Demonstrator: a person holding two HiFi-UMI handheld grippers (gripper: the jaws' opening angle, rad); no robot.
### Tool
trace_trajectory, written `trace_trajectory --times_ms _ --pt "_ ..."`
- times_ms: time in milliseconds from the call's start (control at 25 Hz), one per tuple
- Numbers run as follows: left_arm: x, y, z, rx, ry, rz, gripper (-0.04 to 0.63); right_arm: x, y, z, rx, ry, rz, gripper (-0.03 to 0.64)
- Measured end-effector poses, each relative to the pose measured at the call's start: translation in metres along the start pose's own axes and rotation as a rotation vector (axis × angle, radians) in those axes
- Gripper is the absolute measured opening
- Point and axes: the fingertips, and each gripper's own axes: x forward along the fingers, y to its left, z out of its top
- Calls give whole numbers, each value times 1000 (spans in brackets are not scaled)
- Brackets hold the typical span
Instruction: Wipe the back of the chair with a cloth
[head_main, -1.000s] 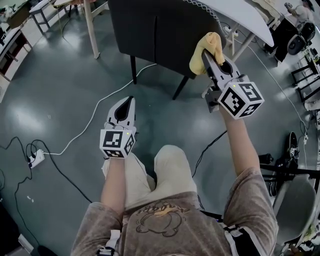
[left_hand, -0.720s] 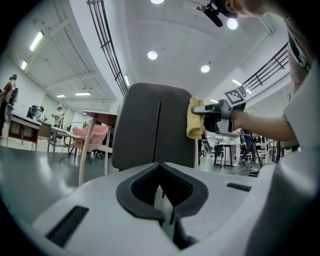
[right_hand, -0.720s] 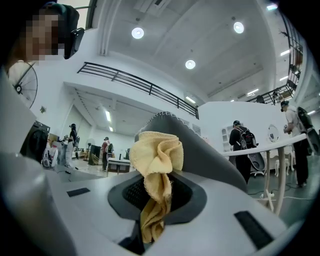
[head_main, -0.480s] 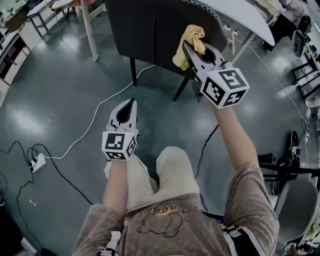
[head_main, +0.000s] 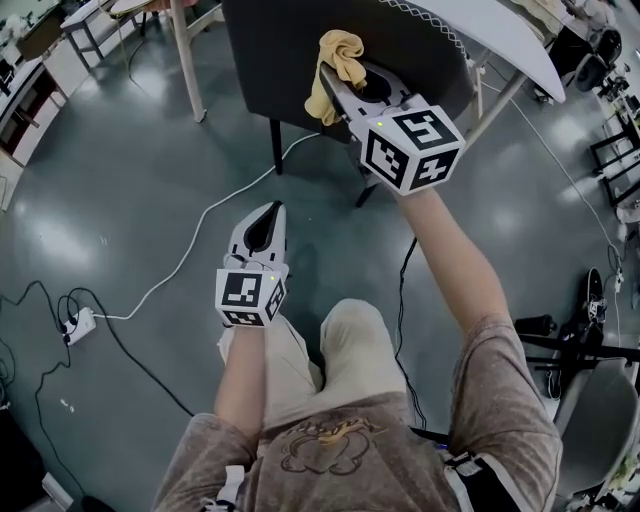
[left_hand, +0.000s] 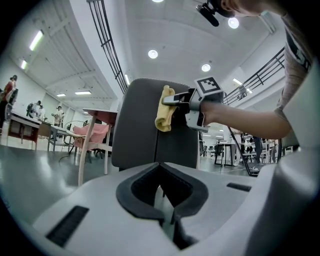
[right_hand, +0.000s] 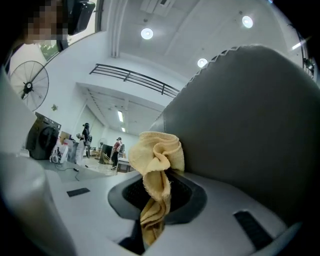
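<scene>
Here the right gripper pinches the yellow cloth.

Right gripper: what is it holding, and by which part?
The yellow cloth, clamped by its bunched lower end; its loose folds stick out past the jaws.

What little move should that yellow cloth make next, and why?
Probably slide it sideways along the chair back: the right tool is shut on the cloth, bunched against the panel near its top, with bare panel on both sides.
</scene>
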Motion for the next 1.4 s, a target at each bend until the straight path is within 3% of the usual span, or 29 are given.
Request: trace_trajectory --times_ms 480,1000,1400 --pt "2 5 3 -9 -10 6 8 53 24 -5 5 -11 75 69" --pt "-18 25 8 -77 -43 30 8 120 62 -17 9 -16 157 68" --pt "-14 16 10 -90 -47 -12 8 93 62 -9 7 -38 167 69"
